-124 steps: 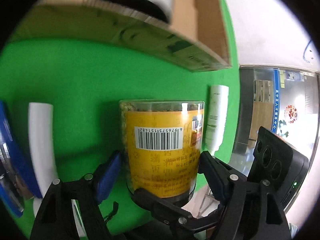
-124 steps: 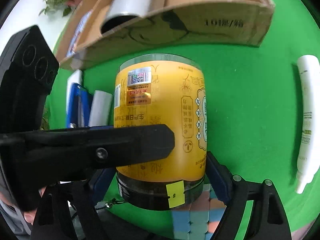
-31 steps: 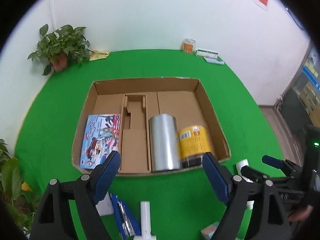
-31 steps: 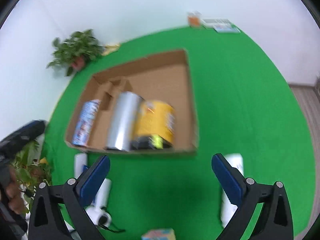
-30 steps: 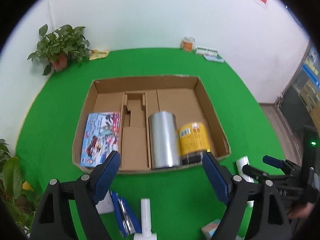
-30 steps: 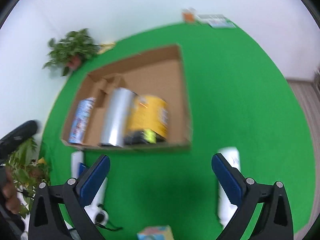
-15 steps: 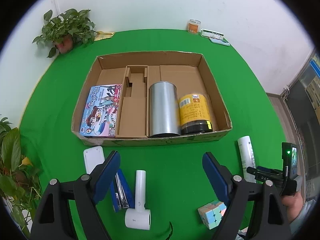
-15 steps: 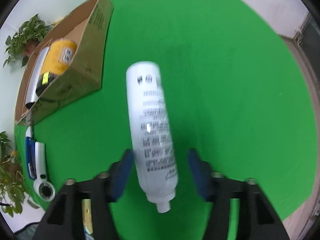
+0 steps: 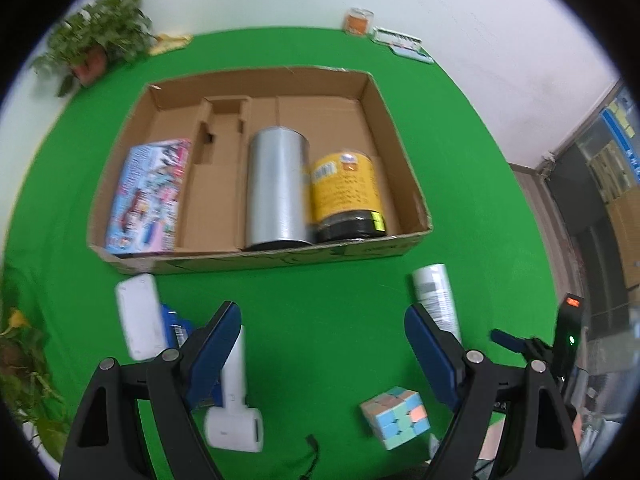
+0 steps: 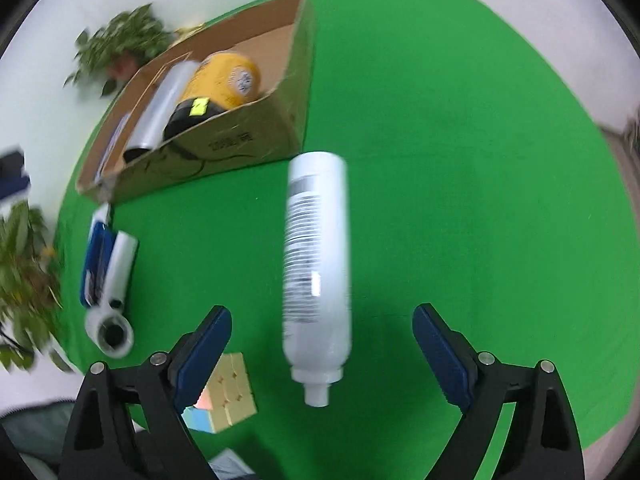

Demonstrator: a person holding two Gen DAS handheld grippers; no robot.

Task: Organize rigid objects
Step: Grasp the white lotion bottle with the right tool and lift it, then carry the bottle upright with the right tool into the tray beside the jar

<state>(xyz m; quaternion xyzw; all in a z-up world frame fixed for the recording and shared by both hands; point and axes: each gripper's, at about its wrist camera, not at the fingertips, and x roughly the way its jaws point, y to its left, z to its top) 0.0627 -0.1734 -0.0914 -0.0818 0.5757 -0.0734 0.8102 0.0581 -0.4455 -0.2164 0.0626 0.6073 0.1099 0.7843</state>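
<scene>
1. Lying on the green table [image 10: 460,128], the white bottle [image 10: 318,256] is sitting between the blue pads of the right gripper [image 10: 322,346], with its cap end pointing toward the camera.
2. The right gripper's jaws are opening, and the pads are not touching the bottle.
3. The bottle is showing rows of small dark print and a barcode, but the blur is making the words too hard to read.
4. The cardboard box [image 9: 412,184] is lying just beyond the bottle's far end, and dark print on its near wall is too blurry to read.
5. Inside the box, a silver can [image 9: 278,192], a yellow jar [image 9: 346,196] with a black lid, and a colorful picture box [image 9: 150,196] are lying side by side.
6. The yellow jar is carrying dark writing and a small round sticker, too small to read.
7. The left gripper [image 9: 322,348] is hanging wide open over the table in front of the box, holding nothing.
8. In front of the box, a puzzle cube [image 9: 396,416], a white handheld device [image 9: 236,408], a blue stapler [image 10: 94,268] and a flat white thing [image 9: 138,316] are lying on the table.
</scene>
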